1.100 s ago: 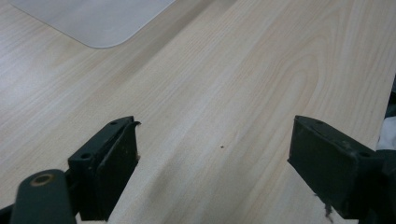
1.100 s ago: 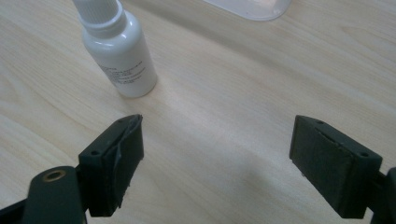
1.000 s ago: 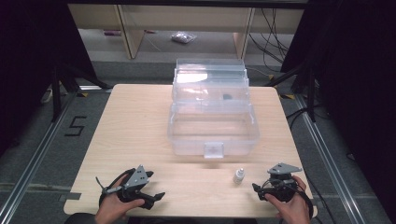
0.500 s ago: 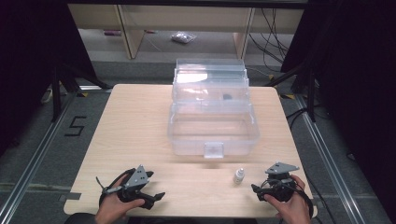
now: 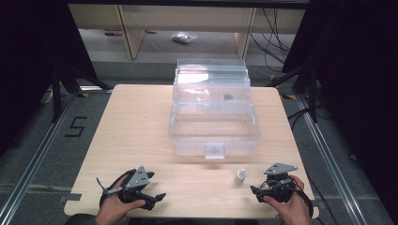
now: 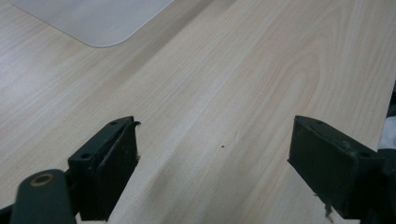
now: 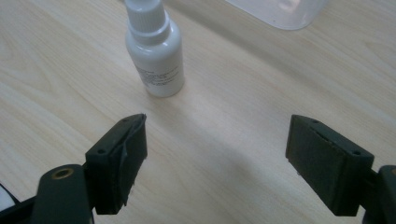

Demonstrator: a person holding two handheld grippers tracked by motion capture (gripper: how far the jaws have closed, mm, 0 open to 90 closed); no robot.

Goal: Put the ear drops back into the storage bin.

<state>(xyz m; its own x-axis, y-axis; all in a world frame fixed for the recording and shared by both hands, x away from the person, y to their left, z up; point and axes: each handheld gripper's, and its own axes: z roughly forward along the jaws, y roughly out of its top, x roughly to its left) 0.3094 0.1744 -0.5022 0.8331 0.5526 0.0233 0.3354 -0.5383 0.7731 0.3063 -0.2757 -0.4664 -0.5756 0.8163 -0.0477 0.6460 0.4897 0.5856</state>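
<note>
A small white dropper bottle (image 5: 240,176) stands upright on the wooden table (image 5: 141,122), near its front edge. My right gripper (image 5: 256,191) lies just right of it, jaws pointing left. In the right gripper view the bottle (image 7: 155,51) stands ahead of the left jaw, outside the gap. The right gripper (image 7: 217,128) is open; its jaws have just been closing a little, with nothing between them. My left gripper (image 5: 155,187) rests at the front left, held by a hand. In its own view the left gripper (image 6: 215,135) is open over bare wood.
A clear plastic box (image 5: 213,131) with its lid up stands mid-table, a latch tab at its front. A corner of the box (image 6: 93,18) shows ahead of the left gripper, and another corner (image 7: 280,9) beyond the bottle. Dark floor and rails surround the table.
The right gripper has edged slightly left toward the bottle. The left gripper and the bottle have not moved.
</note>
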